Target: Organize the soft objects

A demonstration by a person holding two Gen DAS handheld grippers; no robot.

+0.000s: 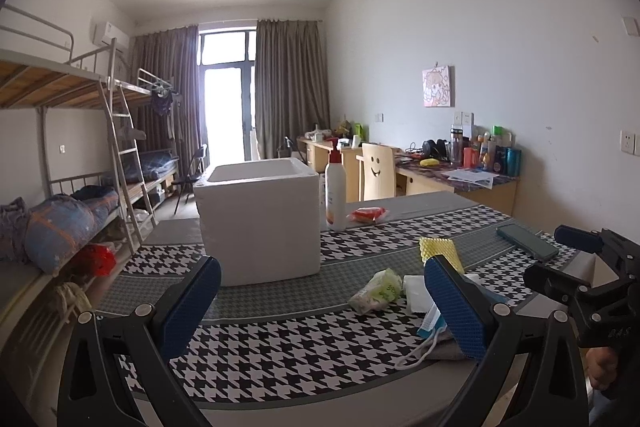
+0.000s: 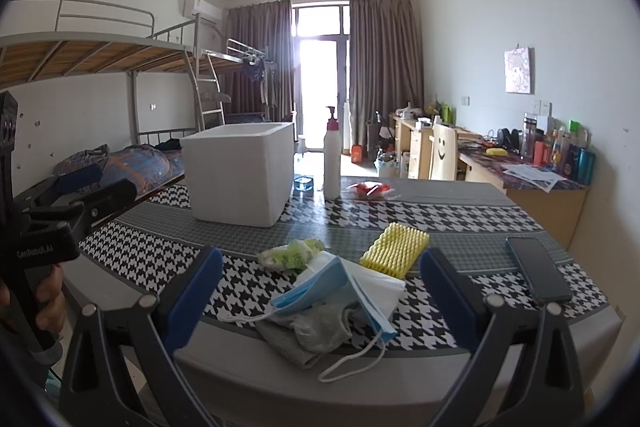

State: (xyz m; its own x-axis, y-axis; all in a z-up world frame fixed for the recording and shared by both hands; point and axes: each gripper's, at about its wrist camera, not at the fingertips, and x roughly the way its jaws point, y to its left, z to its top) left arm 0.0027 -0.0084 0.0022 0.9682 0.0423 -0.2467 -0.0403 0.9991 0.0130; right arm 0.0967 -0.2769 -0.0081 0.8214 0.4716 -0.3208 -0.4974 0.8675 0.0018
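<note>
Left hand-held gripper (image 1: 322, 303) and right hand-held gripper (image 2: 322, 297), both level, jaws spread wide and empty, side by side.

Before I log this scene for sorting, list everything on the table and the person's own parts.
Foam box: 1, white, far left of the table, open top.
Pump bottle: 1, white with red pump, right of the box.
Snack packet: 1, red, beside the bottle.
Sponge: 1, yellow, middle of the table.
Tissue pack: 1, green and white, left of the sponge.
Face mask: 1, blue, on the near pile.
Grey cloth: 1, under the mask at the near edge.
Phone: 1, dark, right side.
Tablecloth: 1, black-white houndstooth with grey bands.
Left gripper: open, empty.
Right gripper: open, over the pile.
</note>
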